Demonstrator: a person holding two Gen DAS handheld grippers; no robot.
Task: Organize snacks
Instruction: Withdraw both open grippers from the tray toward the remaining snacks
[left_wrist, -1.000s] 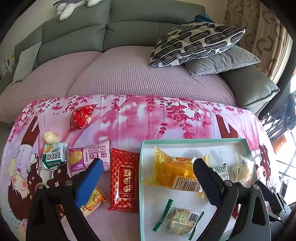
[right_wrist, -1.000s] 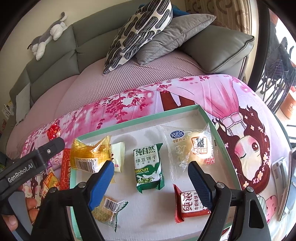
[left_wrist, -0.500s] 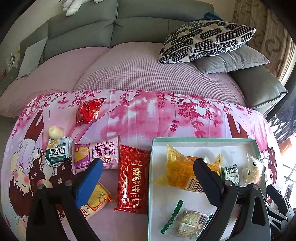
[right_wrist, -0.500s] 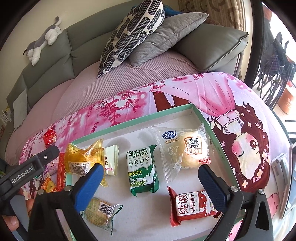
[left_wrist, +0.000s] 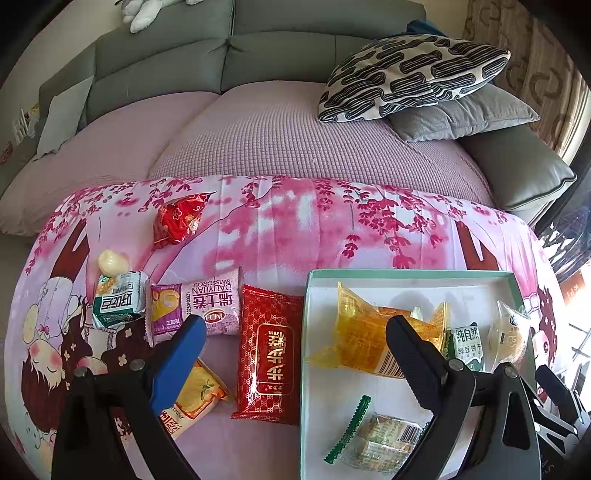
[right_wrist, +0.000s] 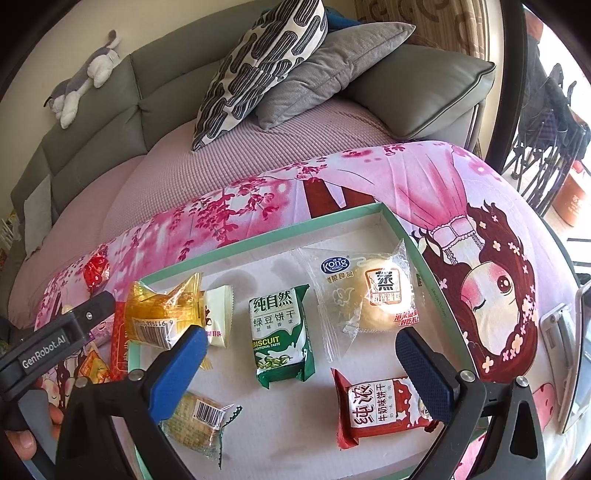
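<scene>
The right gripper (right_wrist: 299, 354) hangs over the green-rimmed tray (right_wrist: 402, 229), its jaws spread wide and holding nothing. Between its fingers lies the green bean biscuit pack (right_wrist: 282, 332); the red milk biscuit pack (right_wrist: 380, 410) sits just inside the right finger. The left gripper (left_wrist: 295, 336) is likewise wide open and empty, straddling the tray's left edge: the red patterned packet (left_wrist: 267, 354) lies between its fingers, the Swiss roll pack (left_wrist: 195, 306) just past the left fingertip.

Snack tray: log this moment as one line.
tray: six snacks inside | left gripper: open, empty, over red packet | right gripper: open, empty, over tray | cloth: six snacks left
</scene>
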